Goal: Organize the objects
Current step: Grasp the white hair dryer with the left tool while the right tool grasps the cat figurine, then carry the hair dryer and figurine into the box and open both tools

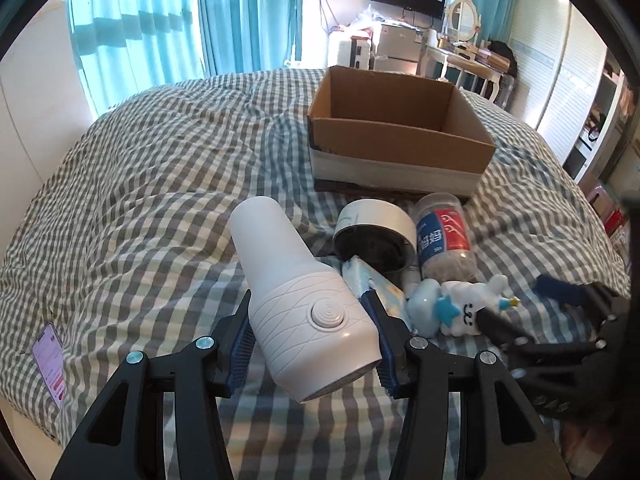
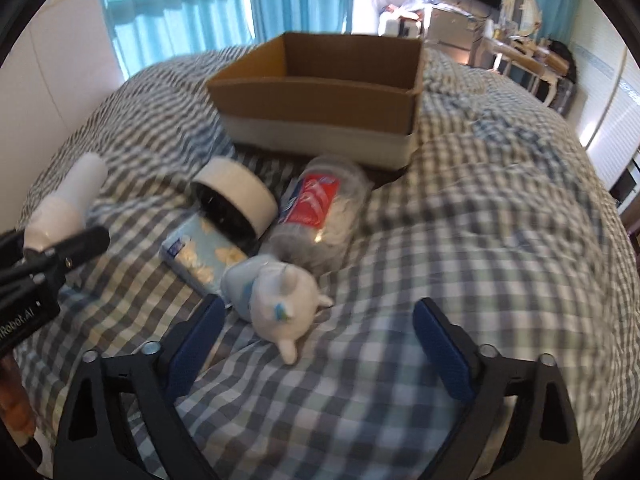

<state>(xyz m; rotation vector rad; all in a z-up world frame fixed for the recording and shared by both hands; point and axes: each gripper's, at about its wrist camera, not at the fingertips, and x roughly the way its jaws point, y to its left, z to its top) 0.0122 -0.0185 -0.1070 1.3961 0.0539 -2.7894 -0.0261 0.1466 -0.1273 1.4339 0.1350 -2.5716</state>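
On the checked bed, near its front edge: left gripper [image 1: 312,344] pinching white handheld device [image 1: 304,300]; right gripper [image 2: 316,344] spread beside plush toy [image 2: 280,300]. Step: pickup. Next, likely: carry to empty cardboard box [image 1: 396,156] behind the pile.

You have a white device [image 1: 308,304] tilted on the checked bed, just in front of the open cardboard box [image 1: 396,136]. Beside it to the right lie a white-rimmed black jar [image 1: 374,232] on its side, a red-and-blue-labelled bottle [image 1: 444,236], a blue tissue pack [image 2: 200,256] and a white toy [image 2: 280,304].
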